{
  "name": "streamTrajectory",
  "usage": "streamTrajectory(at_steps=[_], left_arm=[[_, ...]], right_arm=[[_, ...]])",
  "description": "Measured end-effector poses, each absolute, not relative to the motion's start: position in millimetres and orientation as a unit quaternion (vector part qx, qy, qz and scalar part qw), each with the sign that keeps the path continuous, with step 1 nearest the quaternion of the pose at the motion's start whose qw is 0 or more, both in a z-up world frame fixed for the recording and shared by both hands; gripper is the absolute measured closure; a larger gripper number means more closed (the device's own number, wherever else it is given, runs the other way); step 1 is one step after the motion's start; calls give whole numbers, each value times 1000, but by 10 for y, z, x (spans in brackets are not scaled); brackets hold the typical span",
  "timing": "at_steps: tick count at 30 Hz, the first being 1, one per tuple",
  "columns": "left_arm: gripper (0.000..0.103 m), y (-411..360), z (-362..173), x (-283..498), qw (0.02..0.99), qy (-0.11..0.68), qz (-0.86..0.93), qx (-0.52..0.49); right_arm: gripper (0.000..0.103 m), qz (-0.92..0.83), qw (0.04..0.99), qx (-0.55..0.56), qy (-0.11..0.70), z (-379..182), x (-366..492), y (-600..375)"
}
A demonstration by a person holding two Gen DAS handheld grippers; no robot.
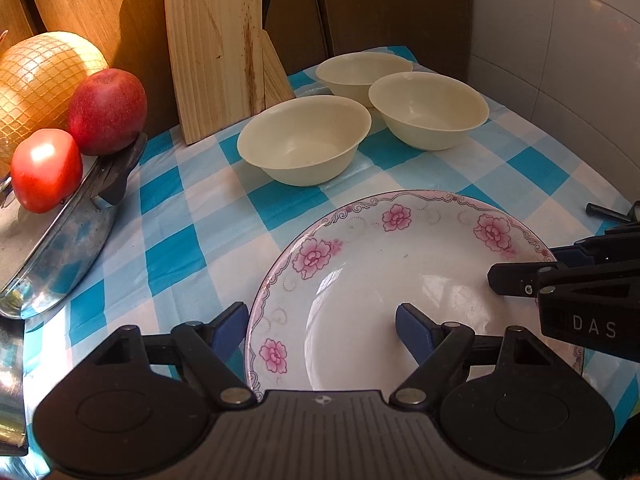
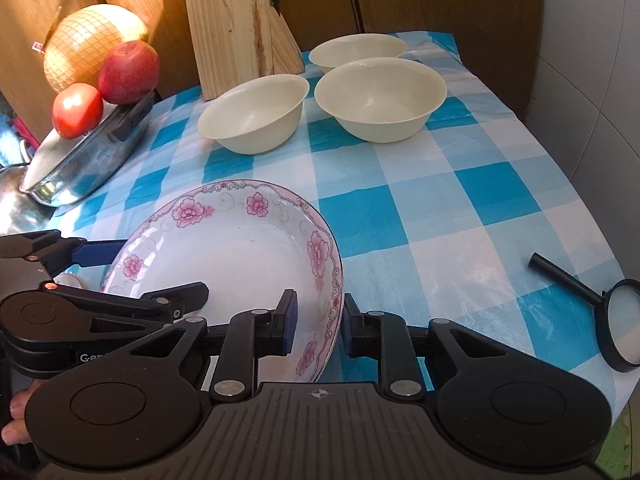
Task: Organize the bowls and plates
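I'm straddling the floral plate (image 2: 240, 256) rim with my right gripper (image 2: 318, 320), narrow; left gripper (image 1: 322, 330) is gaping wide. Three cream bowls (image 1: 304, 140) are crowding upper centre, magnifier (image 2: 618, 326) is lying right.

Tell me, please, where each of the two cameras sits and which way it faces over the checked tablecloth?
Left wrist view: sits on the left tongs, looking forward and down at the flowered plate and three cream bowls; its blue-padded fingers straddle the plate's left rim, and the right tongs enter at right.
Right wrist view: sits on the right tongs, facing the same way; its fingers flank the plate's right rim, left tongs at left, fingertips of a hand low left.
Shared: plate, bowls, knife block, fruit.
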State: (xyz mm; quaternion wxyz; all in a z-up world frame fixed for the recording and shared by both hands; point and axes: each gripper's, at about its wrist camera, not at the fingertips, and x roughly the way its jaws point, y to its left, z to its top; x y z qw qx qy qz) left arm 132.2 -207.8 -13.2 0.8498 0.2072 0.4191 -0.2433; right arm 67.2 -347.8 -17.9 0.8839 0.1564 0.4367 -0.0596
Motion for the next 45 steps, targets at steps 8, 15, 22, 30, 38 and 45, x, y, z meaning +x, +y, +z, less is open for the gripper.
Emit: streamTrajectory(at_steps=[8, 15, 22, 30, 38, 45], left_arm=[[29, -2112, -179, 1334, 854, 412, -237, 213], [27, -1949, -179, 1236, 849, 428, -247, 189], [32, -2081, -169, 1307, 853, 433, -227, 184], [30, -2141, -173, 1327, 849, 423, -247, 198], [21, -2102, -204, 1323, 857, 414, -241, 191], [28, -2147, -201, 1318, 857, 424, -241, 168]], right_arm=[[73, -68, 887, 151, 432, -197, 852, -3562], [65, -48, 879, 175, 441, -227, 616, -3558], [71, -49, 884, 153, 439, -196, 638, -3499], [72, -88, 884, 157, 430, -216, 776, -3667], [64, -79, 886, 164, 426, -230, 751, -3655], [63, -80, 887, 149, 430, -245, 754, -3603]])
